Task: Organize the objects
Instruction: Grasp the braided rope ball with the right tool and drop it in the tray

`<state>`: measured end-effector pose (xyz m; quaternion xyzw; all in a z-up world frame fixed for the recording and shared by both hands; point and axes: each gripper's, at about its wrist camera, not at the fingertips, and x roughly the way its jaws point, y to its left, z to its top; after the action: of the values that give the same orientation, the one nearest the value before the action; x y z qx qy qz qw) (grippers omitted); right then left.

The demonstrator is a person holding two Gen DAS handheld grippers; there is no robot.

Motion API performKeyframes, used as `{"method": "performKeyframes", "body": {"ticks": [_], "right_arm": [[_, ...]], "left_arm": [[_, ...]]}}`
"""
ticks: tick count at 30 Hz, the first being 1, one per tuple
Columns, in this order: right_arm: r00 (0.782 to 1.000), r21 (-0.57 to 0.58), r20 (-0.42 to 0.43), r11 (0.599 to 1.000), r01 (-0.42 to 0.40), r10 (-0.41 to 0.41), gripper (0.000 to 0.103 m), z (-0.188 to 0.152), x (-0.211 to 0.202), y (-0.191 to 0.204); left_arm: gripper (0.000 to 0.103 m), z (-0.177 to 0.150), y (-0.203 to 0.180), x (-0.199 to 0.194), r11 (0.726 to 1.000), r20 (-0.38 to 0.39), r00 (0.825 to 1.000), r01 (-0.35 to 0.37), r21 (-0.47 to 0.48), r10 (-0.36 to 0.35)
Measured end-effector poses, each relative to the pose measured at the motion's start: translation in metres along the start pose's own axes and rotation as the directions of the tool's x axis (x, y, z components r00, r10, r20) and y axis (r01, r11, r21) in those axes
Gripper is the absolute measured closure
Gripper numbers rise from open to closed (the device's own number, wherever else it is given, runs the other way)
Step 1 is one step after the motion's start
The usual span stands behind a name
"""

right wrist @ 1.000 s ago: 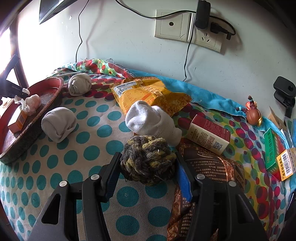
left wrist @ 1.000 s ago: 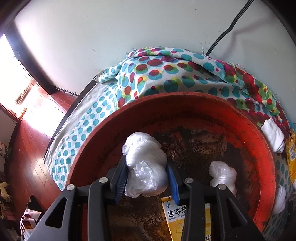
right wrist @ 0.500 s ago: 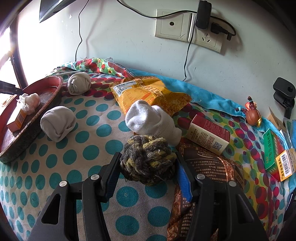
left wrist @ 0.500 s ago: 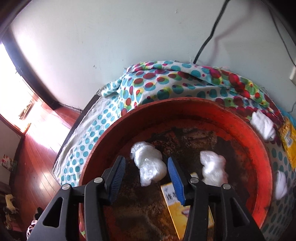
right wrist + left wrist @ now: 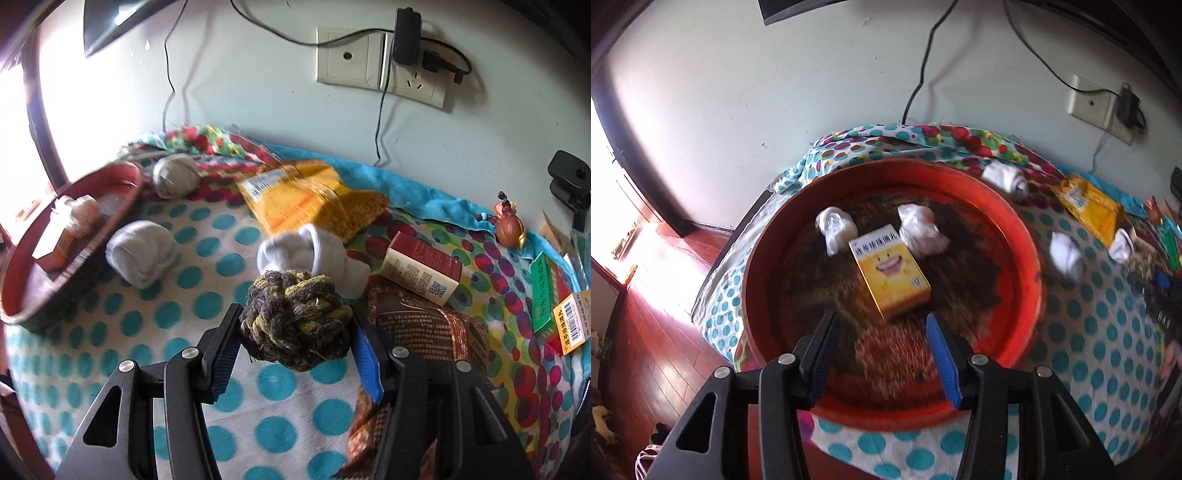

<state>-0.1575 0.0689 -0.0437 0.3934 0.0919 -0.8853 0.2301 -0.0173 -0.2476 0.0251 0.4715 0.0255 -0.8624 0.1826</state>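
A table [image 5: 110,332] draped in a white cloth with teal dots carries a round red tray [image 5: 1027,258] at its left end. Directly on the cloth lie three rolled socks [image 5: 142,251], a yellow packet [image 5: 310,195], a red-and-cream box [image 5: 421,269], a brown foil bag [image 5: 428,328], a green box [image 5: 543,295] and a small figurine [image 5: 509,225] near the wall.
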Motion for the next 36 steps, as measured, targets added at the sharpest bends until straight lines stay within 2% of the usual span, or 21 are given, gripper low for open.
{"method": "performKeyframes", "body": {"ticks": [2, 6, 9, 14, 18, 24, 27, 36], "right_arm": [[1.000, -0.012, 0.021, 1.000, 0.000, 0.000, 0.050, 0.007, -0.012, 0.003], [0.998, -0.025, 0.060, 0.999, -0.034, 0.035, 0.050, 0.025, -0.031, 0.014], [0.995, -0.065, 0.085, 0.997, -0.046, 0.051, 0.050, 0.040, -0.041, 0.031], [0.988, -0.126, 0.091, 0.985, -0.114, 0.126, 0.050, 0.061, -0.044, 0.070], [0.982, -0.198, 0.064, 0.967, -0.161, 0.176, 0.050, 0.074, -0.032, 0.106], [0.971, -0.246, -0.009, 0.941, -0.233, 0.239, 0.050, 0.095, 0.001, 0.160], [0.974, -0.249, -0.046, 0.942, -0.225, 0.221, 0.050, 0.103, 0.023, 0.176], [0.973, -0.231, -0.159, 0.952, -0.200, 0.166, 0.050, 0.111, 0.077, 0.207]], "left_arm": [[0.053, -0.013, -0.005, -0.010, 1.000, 0.019, 1.000, -0.015, 0.009, 0.014], [0.053, -0.035, -0.011, -0.024, 1.000, 0.036, 0.999, 0.012, 0.000, -0.012], [0.053, -0.050, -0.020, -0.032, 1.000, 0.043, 0.999, 0.017, 0.008, -0.018], [0.053, -0.070, -0.034, -0.040, 0.999, 0.051, 0.998, 0.020, 0.041, -0.022], [0.053, -0.081, -0.034, -0.040, 0.998, 0.034, 0.999, 0.023, 0.053, -0.025], [0.053, -0.095, -0.020, -0.043, 0.999, 0.025, 0.999, 0.035, 0.007, -0.035], [0.053, -0.096, -0.012, -0.046, 1.000, 0.031, 0.999, 0.017, 0.004, -0.017], [0.053, -0.095, 0.003, -0.044, 0.999, 0.024, 0.999, 0.044, -0.030, -0.043]]}}
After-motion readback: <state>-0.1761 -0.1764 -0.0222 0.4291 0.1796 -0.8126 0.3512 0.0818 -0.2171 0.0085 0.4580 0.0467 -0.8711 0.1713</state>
